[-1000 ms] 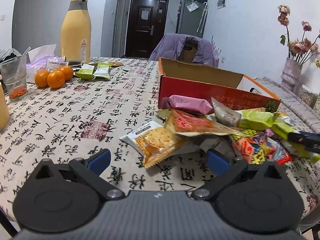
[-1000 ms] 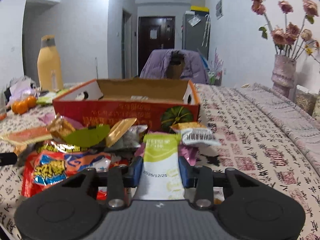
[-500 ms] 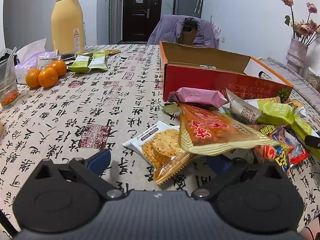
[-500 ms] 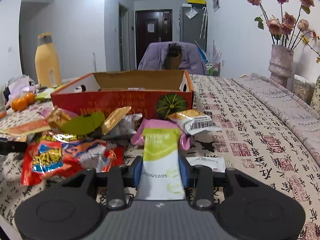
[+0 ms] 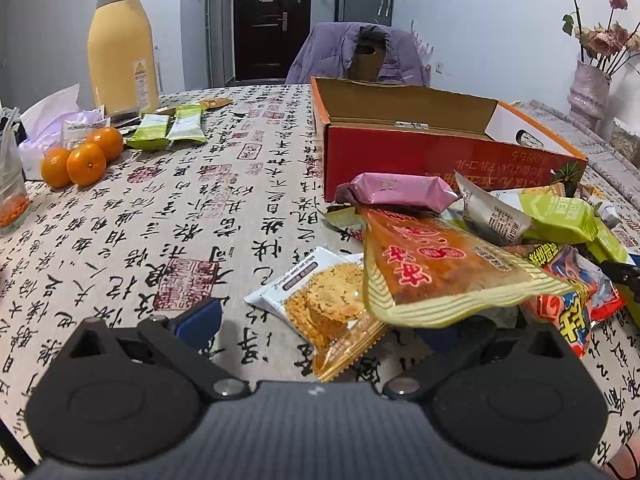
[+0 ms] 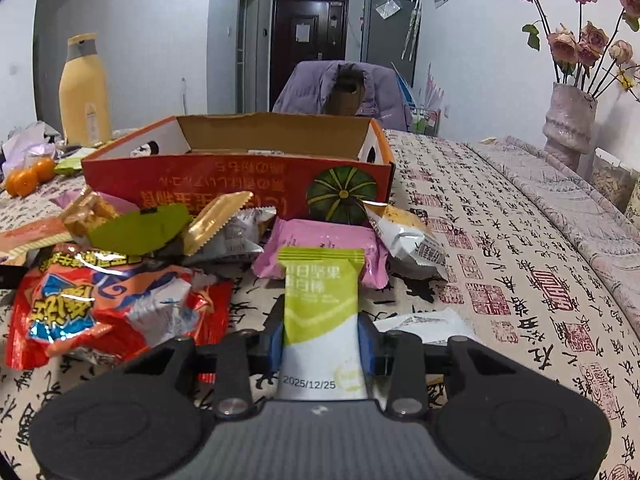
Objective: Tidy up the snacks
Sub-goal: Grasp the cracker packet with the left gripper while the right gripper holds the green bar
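An open red cardboard box stands on the table with a pile of snack packets in front of it. My left gripper is open just above the cloth at the pile's left end. A cracker packet lies between its fingers, and an orange-yellow packet overhangs the right finger. A pink packet rests against the box. My right gripper has its jaws closing on a green-and-white snack bar, and the pads press its sides. The bar points at the box, over another pink packet.
A yellow flask, three oranges, two green bars and a glass cup sit at the far left. A vase of dried flowers stands at the right. A chair with a purple jacket is behind the table.
My left gripper has shifted toward the pile, and the orange-yellow packet now covers its right finger. My right gripper still holds the green bar, now drawn back from the pile.
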The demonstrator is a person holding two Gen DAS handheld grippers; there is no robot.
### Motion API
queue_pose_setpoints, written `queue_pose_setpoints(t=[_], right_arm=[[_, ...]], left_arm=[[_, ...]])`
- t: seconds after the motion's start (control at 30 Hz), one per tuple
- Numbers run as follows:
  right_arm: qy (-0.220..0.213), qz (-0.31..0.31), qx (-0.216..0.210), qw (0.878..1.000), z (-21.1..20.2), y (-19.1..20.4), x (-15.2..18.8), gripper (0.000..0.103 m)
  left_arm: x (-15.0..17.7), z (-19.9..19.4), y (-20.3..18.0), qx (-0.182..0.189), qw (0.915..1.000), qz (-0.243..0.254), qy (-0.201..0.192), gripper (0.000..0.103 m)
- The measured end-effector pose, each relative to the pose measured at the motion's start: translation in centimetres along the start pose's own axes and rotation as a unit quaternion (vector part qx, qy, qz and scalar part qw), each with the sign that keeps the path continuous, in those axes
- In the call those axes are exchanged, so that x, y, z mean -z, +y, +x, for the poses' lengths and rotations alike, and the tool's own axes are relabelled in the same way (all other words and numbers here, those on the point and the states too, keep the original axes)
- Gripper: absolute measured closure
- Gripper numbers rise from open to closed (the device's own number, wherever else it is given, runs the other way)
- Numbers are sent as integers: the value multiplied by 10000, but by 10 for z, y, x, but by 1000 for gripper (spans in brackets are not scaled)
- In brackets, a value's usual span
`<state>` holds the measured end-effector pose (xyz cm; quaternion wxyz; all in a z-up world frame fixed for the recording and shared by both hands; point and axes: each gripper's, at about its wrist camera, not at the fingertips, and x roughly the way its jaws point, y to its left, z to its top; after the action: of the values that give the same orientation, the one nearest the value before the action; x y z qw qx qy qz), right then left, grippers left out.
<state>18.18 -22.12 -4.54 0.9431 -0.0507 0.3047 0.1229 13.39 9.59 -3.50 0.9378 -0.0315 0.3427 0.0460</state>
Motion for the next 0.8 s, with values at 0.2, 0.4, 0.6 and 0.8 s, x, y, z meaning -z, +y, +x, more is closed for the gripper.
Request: queue_pose_setpoints(t=[0.2,0.4,0.6,0.8], right_arm=[[-258,80,-24,9996,-14,-1,1,69],[-342,94,-49,9994,-22,-1,4,69],[-344,81,-83,9993,-23,2,6,69],[-358,68,-116,9993,-26,5,8,69]], left_arm=[[-4,12,4,225,9997,-57,80,0],[-6,16,8,436,9990,-111,15,2],[-5,12,7,471,9989,-40,-70,20],[-1,3,6,419,9989,35,-197,39]])
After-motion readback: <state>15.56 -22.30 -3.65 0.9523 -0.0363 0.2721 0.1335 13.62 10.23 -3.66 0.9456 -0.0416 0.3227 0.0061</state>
